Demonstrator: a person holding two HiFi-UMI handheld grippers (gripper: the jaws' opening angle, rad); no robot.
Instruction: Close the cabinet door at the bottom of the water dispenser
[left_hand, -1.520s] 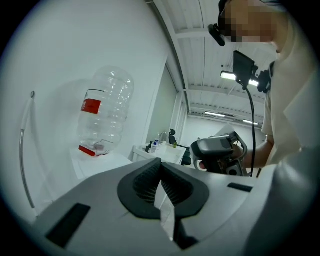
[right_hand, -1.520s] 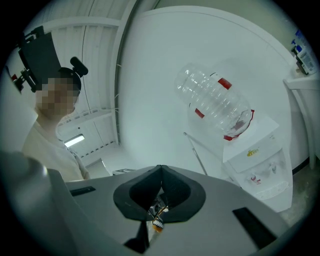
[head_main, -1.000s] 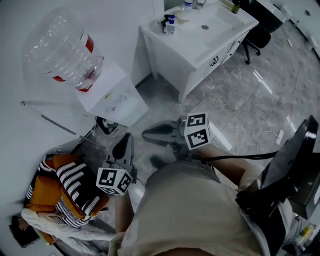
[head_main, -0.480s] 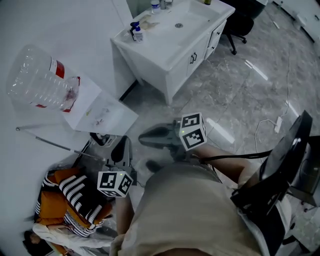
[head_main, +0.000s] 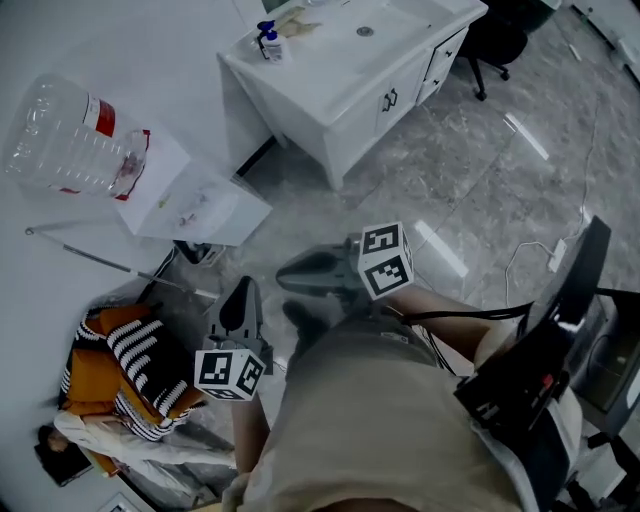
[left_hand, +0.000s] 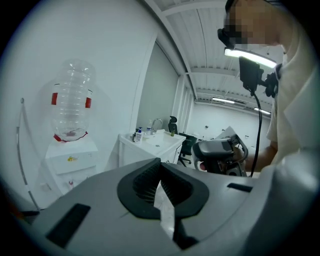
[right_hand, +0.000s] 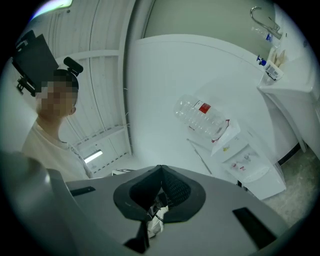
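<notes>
The white water dispenser (head_main: 195, 200) stands at the upper left against the wall, with a clear bottle (head_main: 65, 135) on top. A dark patch shows at its foot (head_main: 195, 250); I cannot make out the cabinet door itself. My left gripper (head_main: 243, 284) is shut and empty, a short way in front of the dispenser's base. My right gripper (head_main: 283, 272) hovers beside it over the floor, also shut on nothing. In the left gripper view the dispenser (left_hand: 70, 160) and bottle (left_hand: 71, 100) lie ahead of the shut jaws (left_hand: 159, 161). In the right gripper view the dispenser (right_hand: 245, 165) lies off to the right of the jaws (right_hand: 160, 167).
A white sink cabinet (head_main: 340, 70) stands right of the dispenser, an office chair (head_main: 500, 40) beyond it. Orange and striped clothes (head_main: 130, 370) are piled at the lower left beside a thin rod (head_main: 100, 260). A black device (head_main: 560, 330) sits at my right. Grey marble floor (head_main: 480, 190) spreads ahead.
The head view has swung: dispenser and sink cabinet slid toward the upper left. Both grippers stayed shut and side by side in front of the body, travelling along with it.
</notes>
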